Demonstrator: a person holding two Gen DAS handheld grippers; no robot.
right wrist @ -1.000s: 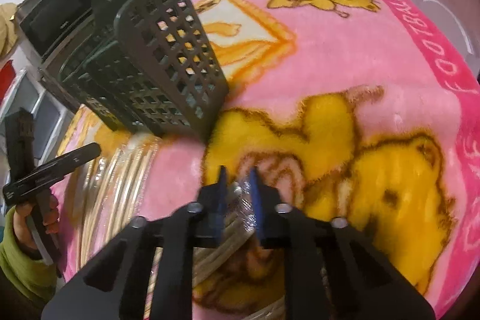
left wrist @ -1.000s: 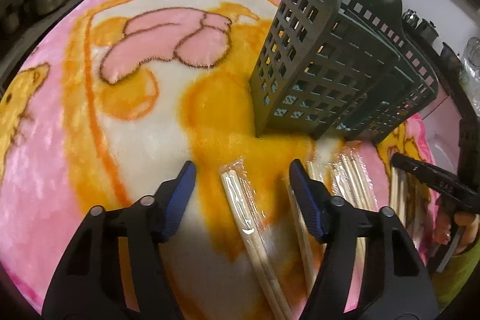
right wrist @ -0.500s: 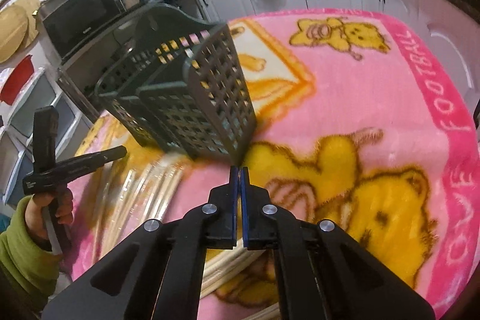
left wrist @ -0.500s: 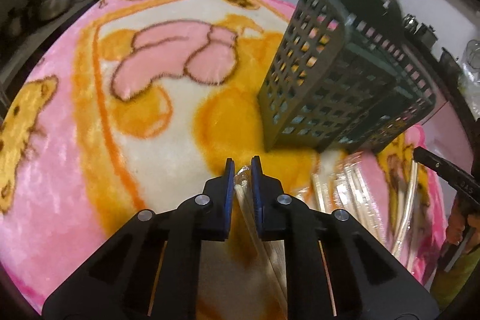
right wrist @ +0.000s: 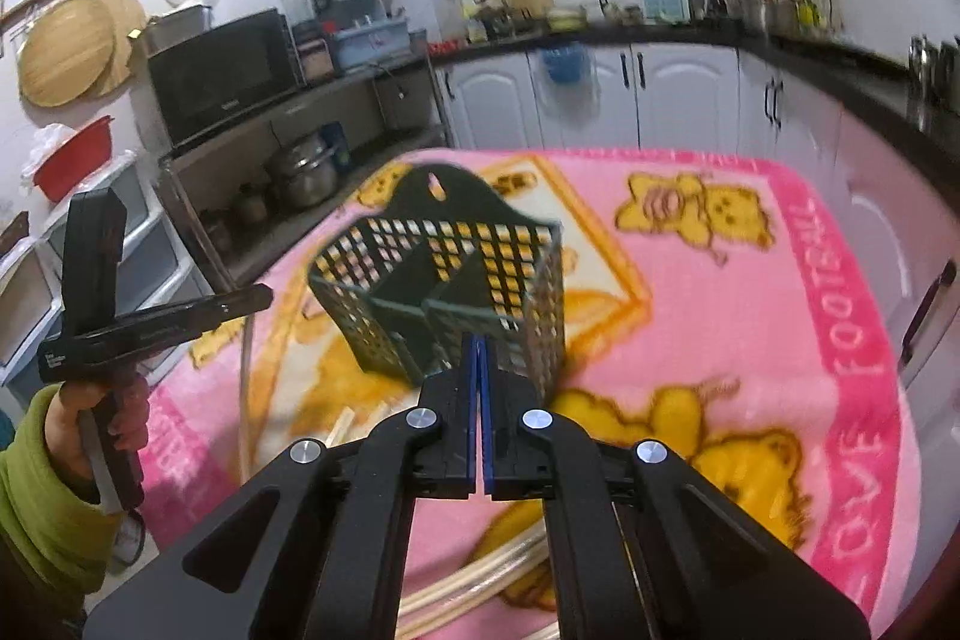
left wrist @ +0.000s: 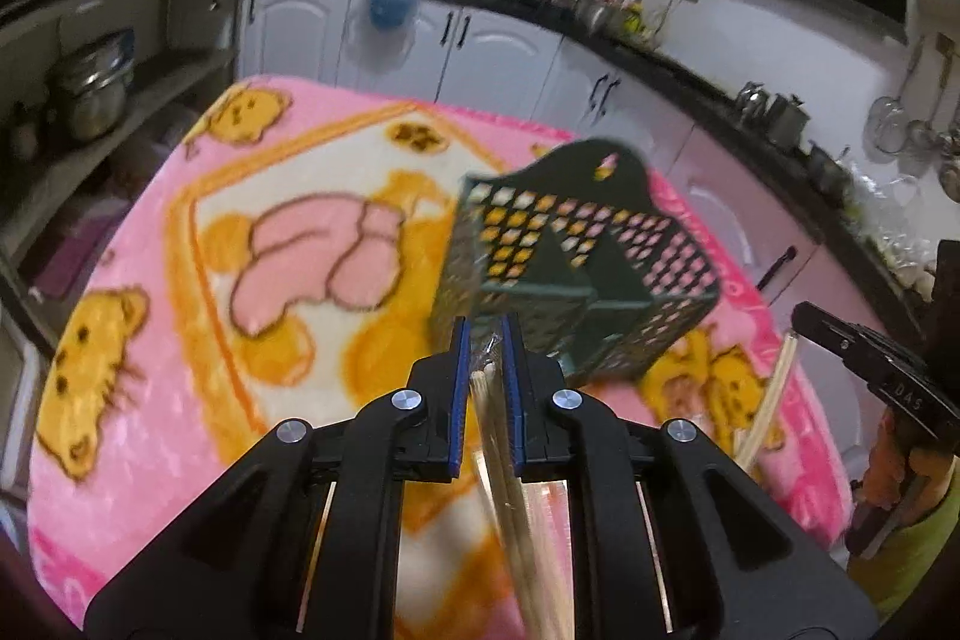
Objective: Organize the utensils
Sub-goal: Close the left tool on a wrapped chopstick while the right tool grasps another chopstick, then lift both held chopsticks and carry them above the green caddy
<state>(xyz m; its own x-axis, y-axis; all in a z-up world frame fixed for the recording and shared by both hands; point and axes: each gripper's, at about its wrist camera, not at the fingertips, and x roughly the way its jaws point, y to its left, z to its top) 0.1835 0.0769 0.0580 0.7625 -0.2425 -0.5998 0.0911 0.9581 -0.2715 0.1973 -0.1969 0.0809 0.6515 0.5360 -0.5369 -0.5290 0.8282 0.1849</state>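
A: While the left claw is pinching a clear-wrapped pair of pale wooden chopsticks, what is it aiming at?

B: The dark green perforated plastic utensil basket standing just ahead on the pink cartoon blanket, probably a compartment.

A: And the right claw?

B: Its jaws are pressing together; nothing visible between. More wrapped chopsticks are lying below.

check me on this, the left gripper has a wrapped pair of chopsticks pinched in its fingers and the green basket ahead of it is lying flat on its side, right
One thing is wrong: the green basket is not lying on its side. It stands upright on the pink blanket, open top up, dividers showing, as both wrist views show. The left gripper does pinch the wrapped chopsticks in its fingers.
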